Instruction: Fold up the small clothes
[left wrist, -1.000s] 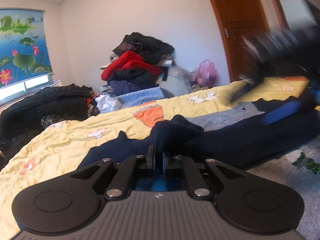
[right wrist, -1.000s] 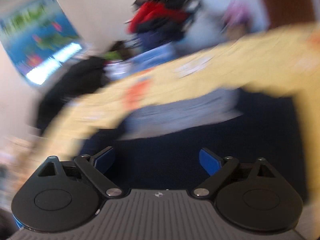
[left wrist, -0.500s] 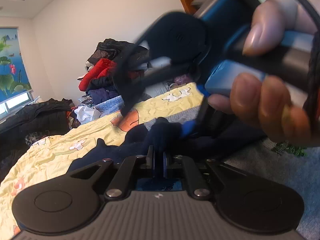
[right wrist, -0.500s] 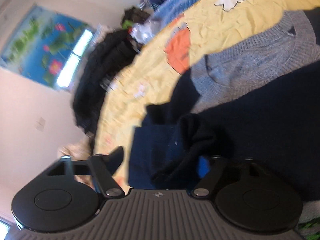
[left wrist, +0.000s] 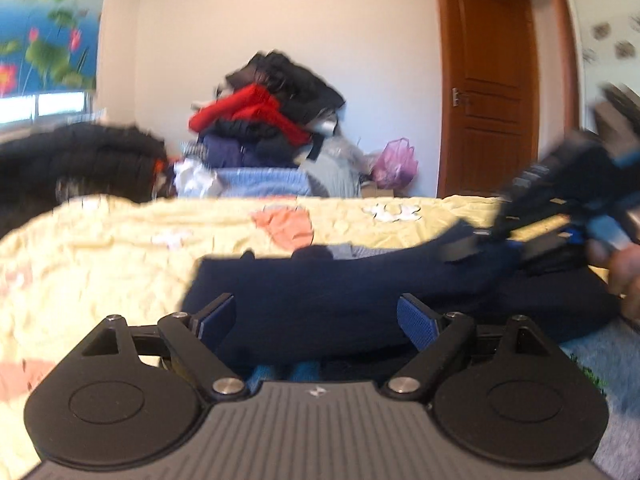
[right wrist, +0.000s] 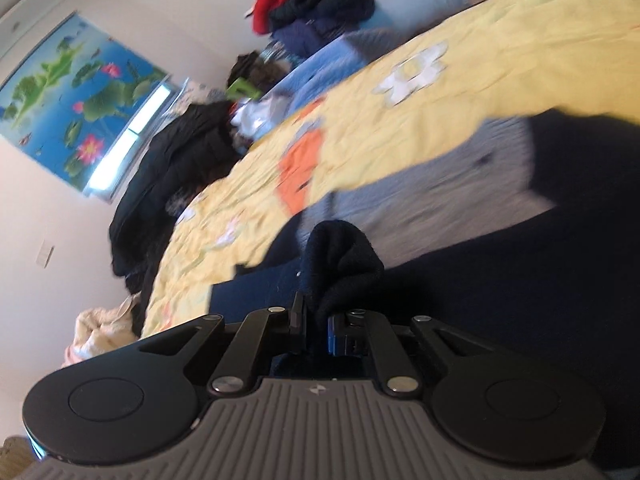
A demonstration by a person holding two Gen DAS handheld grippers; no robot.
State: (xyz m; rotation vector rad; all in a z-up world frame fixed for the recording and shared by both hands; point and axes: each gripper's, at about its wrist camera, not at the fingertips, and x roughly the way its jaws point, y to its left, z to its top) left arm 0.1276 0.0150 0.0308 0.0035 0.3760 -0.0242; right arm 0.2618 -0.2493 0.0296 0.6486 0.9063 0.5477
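**Handoff of the navy fold**

Right hand-held gripper (right wrist: 316, 320), lower centre, pinches a bunched fold of the navy garment (right wrist: 500, 280). Left hand-held gripper (left wrist: 316, 316) jaws opening, cloth between but unpressed. Advice: draw the fold taut, low over the yellow bed (left wrist: 100, 248).

I'm in a bedroom at home, and it shows everywhere I look. Under me lies a bed (left wrist: 100, 248) covered by a yellow quilt with flower patches. Past its far edge a heap of clothes (left wrist: 264, 128) rises against the plain wall, red and dark garments piled loosely. A brown wooden door (left wrist: 488, 92) stands shut at the right. At the left, a lotus-print window blind (right wrist: 76, 104) hangs over a bright window, with a dark coat (right wrist: 168, 176) dumped along the bed's far edge.
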